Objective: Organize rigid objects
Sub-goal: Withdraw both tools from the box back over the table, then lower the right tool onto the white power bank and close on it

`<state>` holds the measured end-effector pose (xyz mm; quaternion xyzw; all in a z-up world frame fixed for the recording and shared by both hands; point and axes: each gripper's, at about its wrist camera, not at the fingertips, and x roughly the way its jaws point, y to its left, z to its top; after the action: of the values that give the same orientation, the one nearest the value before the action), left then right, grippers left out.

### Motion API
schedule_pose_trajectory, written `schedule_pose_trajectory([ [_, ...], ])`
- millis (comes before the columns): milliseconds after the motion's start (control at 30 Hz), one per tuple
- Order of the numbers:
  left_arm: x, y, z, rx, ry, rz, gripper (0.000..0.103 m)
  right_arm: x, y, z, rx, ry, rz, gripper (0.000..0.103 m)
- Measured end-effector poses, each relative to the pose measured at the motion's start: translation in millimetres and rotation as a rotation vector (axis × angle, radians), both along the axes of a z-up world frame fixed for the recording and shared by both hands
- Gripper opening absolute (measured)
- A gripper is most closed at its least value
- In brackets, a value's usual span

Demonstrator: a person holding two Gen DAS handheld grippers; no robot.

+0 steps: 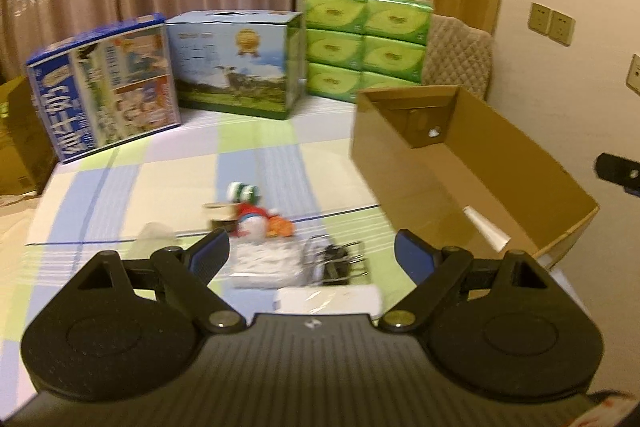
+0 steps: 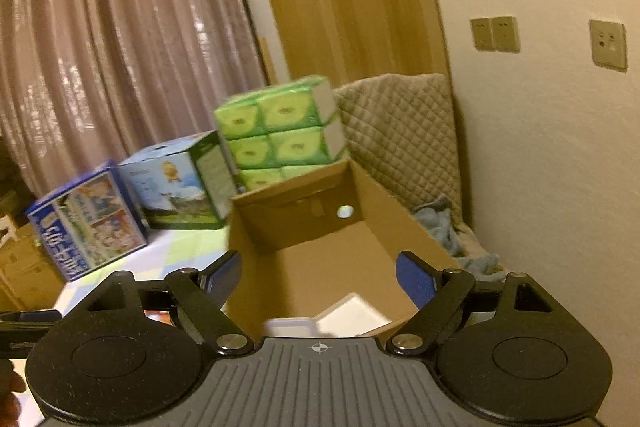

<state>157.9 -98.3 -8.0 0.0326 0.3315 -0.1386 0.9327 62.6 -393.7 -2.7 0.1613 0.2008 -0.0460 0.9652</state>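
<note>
Both your hand-held grippers, left (image 1: pixel 312 253) and right (image 2: pixel 319 277), gape empty; one cardboard box (image 1: pixel 452 163) holds perhaps two blurred white items (image 2: pixel 348 315).

The left claw (image 1: pixel 312 255) hangs with jaws spread wide above a clutter of small items — a snowman figure (image 1: pixel 253 225), a clear plastic packet (image 1: pixel 264 263), black binder clips (image 1: pixel 338 261) — on a checked cloth (image 1: pixel 160 187), beside an open cardboard box (image 1: pixel 460 163); cartons and green tissue packs (image 1: pixel 366 43) line the far edge.
</note>
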Motion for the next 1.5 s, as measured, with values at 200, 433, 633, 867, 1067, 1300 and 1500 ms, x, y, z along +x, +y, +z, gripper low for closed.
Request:
schedule_pose_trajectory([
  [200, -21.1, 41.3, 5.9, 0.022, -0.006, 0.06, 0.087, -15.8, 41.7, 12.7, -0.017, -0.021, 0.079, 0.081],
  [433, -40.5, 86.0, 13.2, 0.037, -0.019, 0.126, 0.087, -24.9, 96.2, 12.5, -0.064, -0.027, 0.196, 0.081],
  [633, -47.4, 113.8, 8.6, 0.047, -0.014, 0.173, 0.087, -23.2, 132.9, -4.7, -0.098, 0.006, 0.306, 0.081],
  [867, -38.3, 123.9, -16.0, 0.078, 0.014, 0.16, 0.087, -4.0, 163.2, -40.2, -0.163, 0.069, 0.406, 0.081],
  [1067, -13.2, 125.7, -52.4, 0.071, 0.061, 0.141, 0.087, 28.0, 179.0, -79.2, -0.265, 0.146, 0.478, 0.081],
  [1300, 23.8, 120.7, -97.4, 0.075, 0.104, 0.094, 0.087, 71.4, 193.1, -122.0, -0.417, 0.215, 0.525, 0.081],
  [1500, 41.9, 115.5, -115.6, 0.058, 0.132, 0.058, 0.087, 106.4, 201.0, -157.5, -0.497, 0.304, 0.56, 0.081],
])
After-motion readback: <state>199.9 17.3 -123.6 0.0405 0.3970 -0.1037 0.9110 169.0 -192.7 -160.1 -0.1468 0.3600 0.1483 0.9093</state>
